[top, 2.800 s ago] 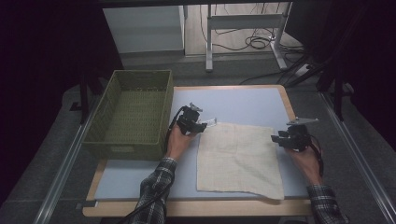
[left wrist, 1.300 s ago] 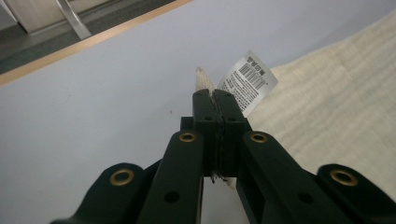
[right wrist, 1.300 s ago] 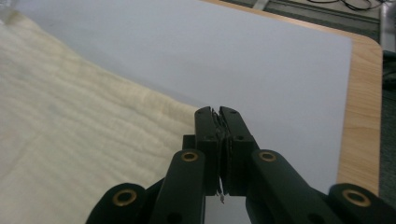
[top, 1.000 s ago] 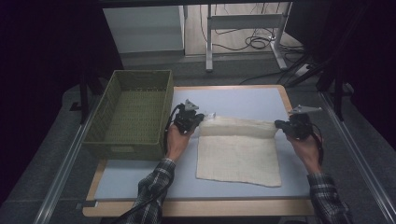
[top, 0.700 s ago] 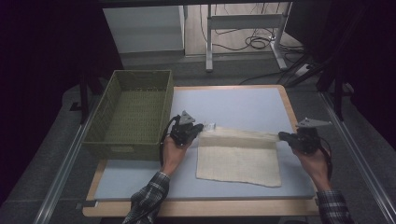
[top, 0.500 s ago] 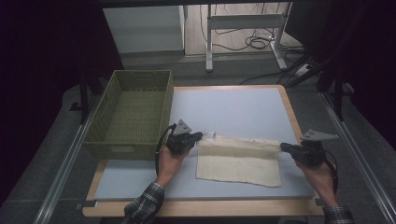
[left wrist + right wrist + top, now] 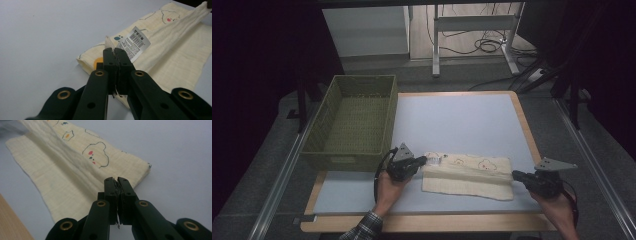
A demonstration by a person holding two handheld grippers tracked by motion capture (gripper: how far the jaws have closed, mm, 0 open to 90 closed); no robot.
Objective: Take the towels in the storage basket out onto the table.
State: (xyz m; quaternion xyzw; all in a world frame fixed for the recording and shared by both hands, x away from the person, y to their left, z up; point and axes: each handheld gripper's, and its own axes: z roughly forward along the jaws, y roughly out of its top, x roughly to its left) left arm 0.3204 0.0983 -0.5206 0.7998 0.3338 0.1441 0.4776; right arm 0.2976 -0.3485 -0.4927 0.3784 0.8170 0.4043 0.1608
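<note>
The high view looks forward and down from above the near edge of the bench. Each claw view sits low and close, looking along its own jaws. All three share the cream cloth.

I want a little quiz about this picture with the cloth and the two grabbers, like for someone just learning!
1. True or false: the left gripper is shut on a corner of the pale yellow printed cloth.
2. Where does the green woven basket stand? A) on the cloth B) left of the cloth C) in the right gripper
3. Fill in: the white label with a barcode lies near the ___ gripper.

Key:
1. True; its jaws pinch the fabric.
2. B.
3. Left.
</note>
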